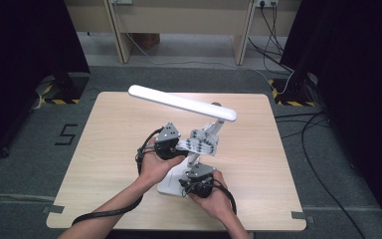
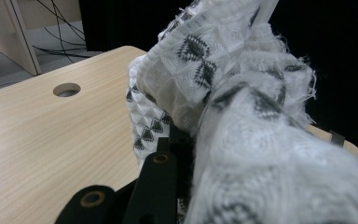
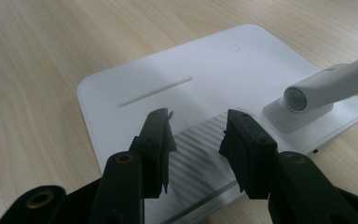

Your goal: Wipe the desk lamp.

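1. A white desk lamp stood on the wooden counter, its base at the near middle.
2. The left gripper held a white, black-patterned cloth against the lamp's arm, its fingers clamped on the fabric.
3. The right gripper hovered over the base, its fingers parted with nothing between them.

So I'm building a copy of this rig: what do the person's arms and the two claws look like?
Both forearms are bare, no sleeves. Each claw, left and right, has two black jaws with brass-ringed holes, a grey three-cornered top plate and a thick black cable.
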Available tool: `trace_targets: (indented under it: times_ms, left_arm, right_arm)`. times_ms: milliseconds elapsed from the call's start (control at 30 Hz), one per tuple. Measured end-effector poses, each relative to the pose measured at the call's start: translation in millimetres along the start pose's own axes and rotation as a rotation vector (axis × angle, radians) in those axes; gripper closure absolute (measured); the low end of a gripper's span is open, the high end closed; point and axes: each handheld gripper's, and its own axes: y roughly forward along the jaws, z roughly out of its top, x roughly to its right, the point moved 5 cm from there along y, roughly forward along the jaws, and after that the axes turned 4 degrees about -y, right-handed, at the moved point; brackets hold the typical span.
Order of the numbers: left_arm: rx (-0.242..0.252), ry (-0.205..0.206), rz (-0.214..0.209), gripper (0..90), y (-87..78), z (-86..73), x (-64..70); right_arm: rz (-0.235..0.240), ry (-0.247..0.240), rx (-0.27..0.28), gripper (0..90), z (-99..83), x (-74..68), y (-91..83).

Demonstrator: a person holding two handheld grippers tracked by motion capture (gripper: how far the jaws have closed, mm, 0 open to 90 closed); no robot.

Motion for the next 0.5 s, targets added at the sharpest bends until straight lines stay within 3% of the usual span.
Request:
trace_targets:
  times_ms: [500]
  left_arm:
    - [-0.047,-0.029,0.02,82.8,6.7,-19.6,-10.8]
  right_arm:
    - [0.005,0.001,0.003,60.0,0.1,-0.3,0.4]
